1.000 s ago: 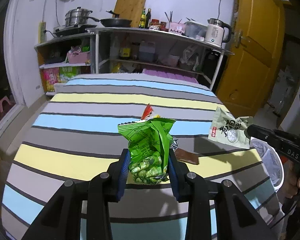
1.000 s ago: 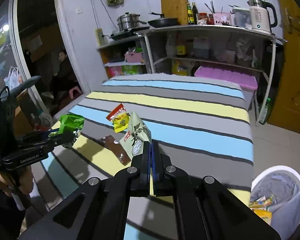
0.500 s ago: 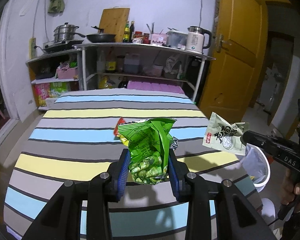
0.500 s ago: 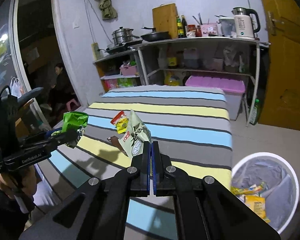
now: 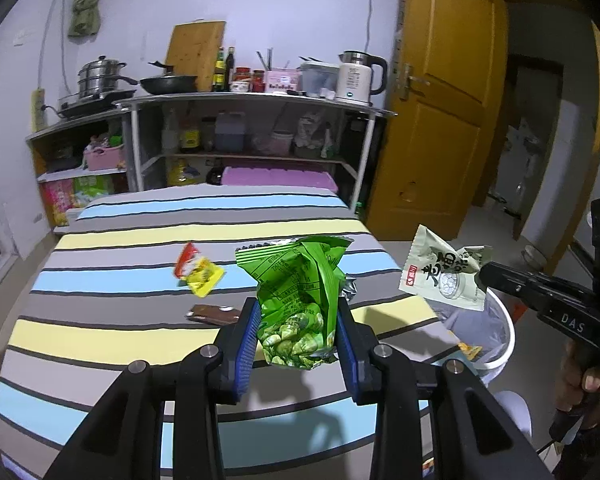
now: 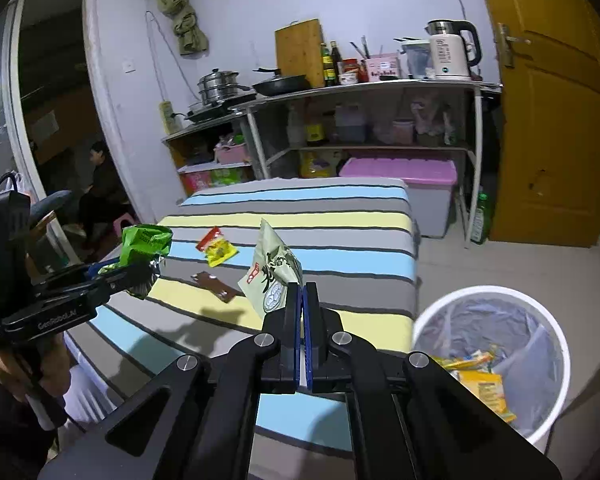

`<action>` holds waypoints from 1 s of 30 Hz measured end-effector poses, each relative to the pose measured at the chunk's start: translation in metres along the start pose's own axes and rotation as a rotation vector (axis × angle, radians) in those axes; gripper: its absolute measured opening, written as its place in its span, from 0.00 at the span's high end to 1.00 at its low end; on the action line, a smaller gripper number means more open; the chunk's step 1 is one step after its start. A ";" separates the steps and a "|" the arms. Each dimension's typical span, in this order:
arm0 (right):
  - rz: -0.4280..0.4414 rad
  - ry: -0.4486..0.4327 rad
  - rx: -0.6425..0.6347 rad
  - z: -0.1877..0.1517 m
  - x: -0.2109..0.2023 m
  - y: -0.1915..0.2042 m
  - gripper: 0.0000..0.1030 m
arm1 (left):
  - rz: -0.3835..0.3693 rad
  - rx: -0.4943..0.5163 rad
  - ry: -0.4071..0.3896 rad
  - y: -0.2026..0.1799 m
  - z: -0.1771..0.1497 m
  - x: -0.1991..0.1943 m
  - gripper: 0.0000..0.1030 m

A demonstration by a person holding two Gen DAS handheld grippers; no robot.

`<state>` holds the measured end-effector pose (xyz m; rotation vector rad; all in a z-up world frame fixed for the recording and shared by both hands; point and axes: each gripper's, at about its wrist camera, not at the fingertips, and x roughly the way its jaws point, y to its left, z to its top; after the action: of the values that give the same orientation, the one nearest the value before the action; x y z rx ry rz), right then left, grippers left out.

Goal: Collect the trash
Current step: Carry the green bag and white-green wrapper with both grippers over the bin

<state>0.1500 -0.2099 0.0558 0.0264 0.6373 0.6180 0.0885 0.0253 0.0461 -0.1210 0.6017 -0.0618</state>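
Note:
My left gripper point(image 5: 296, 320) is shut on a green snack bag point(image 5: 298, 296) and holds it above the striped table point(image 5: 100, 332). It also shows in the right wrist view point(image 6: 142, 246). My right gripper point(image 6: 301, 296) is shut on a pale green snack packet point(image 6: 272, 272), held up near the table's right edge; the packet shows in the left wrist view point(image 5: 444, 270) above the bin. A red-yellow wrapper point(image 5: 198, 270) and a brown wrapper point(image 5: 214, 314) lie on the table. A white bin point(image 6: 492, 354) with a liner and some wrappers stands on the floor to the right.
A metal shelf rack point(image 5: 240, 120) with pots, bottles and a kettle stands behind the table. A pink-lidded storage box point(image 6: 404, 184) sits under it. A yellow door point(image 6: 556, 112) is at the right. A person point(image 6: 100, 184) sits in the doorway at the left.
Both grippers have pulled back and up from the table with their packets. The right gripper has moved nearer the bin, which now shows larger.

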 end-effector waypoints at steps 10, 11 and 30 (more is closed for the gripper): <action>-0.080 -0.023 0.070 -0.012 -0.024 -0.041 0.99 | -0.089 0.067 0.022 -0.052 0.005 0.027 0.65; -0.092 -0.026 0.083 -0.015 -0.027 -0.048 0.99 | -0.098 0.074 0.024 -0.057 0.005 0.029 0.65; -0.222 -0.017 0.215 -0.047 -0.053 -0.122 0.99 | -0.251 0.180 0.095 -0.150 0.002 0.088 0.65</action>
<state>0.1550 -0.3466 0.0218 0.1590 0.6772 0.3333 0.1584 -0.1315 0.0185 -0.0186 0.6709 -0.3657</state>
